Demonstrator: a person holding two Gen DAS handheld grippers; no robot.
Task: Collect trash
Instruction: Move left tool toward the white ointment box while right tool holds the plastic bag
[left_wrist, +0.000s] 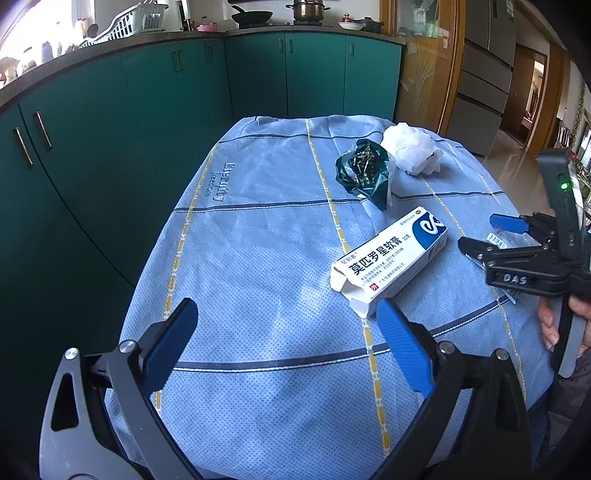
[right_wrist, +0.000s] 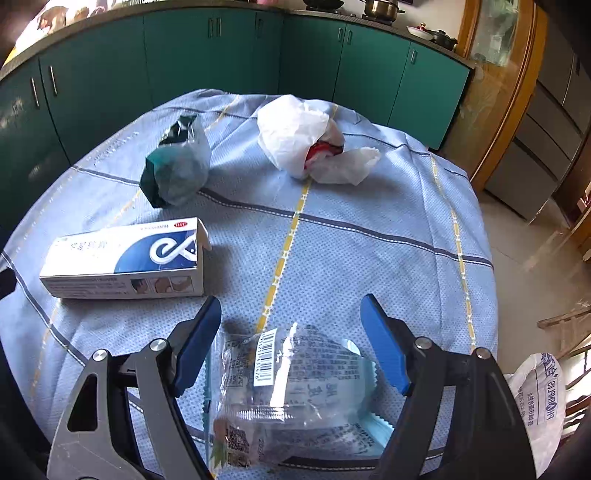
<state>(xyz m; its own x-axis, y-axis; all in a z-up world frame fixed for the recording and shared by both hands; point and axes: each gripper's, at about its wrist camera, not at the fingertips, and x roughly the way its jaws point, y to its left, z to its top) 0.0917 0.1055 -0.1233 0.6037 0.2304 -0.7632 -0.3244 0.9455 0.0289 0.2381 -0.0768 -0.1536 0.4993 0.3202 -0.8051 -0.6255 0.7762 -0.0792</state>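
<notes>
Fingers of the left gripper (left_wrist: 284, 325) stand spread, grasping nothing. The right gripper (right_wrist: 291, 332) is also spread — a clear printed plastic wrapper (right_wrist: 291, 391) lies between its fingers, not clamped. Four trash items lie on the blue checked tablecloth (right_wrist: 388, 258): that wrapper, one white-and-blue cardboard box (right_wrist: 125, 262), one crumpled dark-green bag (right_wrist: 173, 166), one crumpled white bag (right_wrist: 306, 140).

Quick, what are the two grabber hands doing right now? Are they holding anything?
Left gripper: open, holding nothing.
Right gripper: open, fingers either side of the clear wrapper, not gripping it.
</notes>
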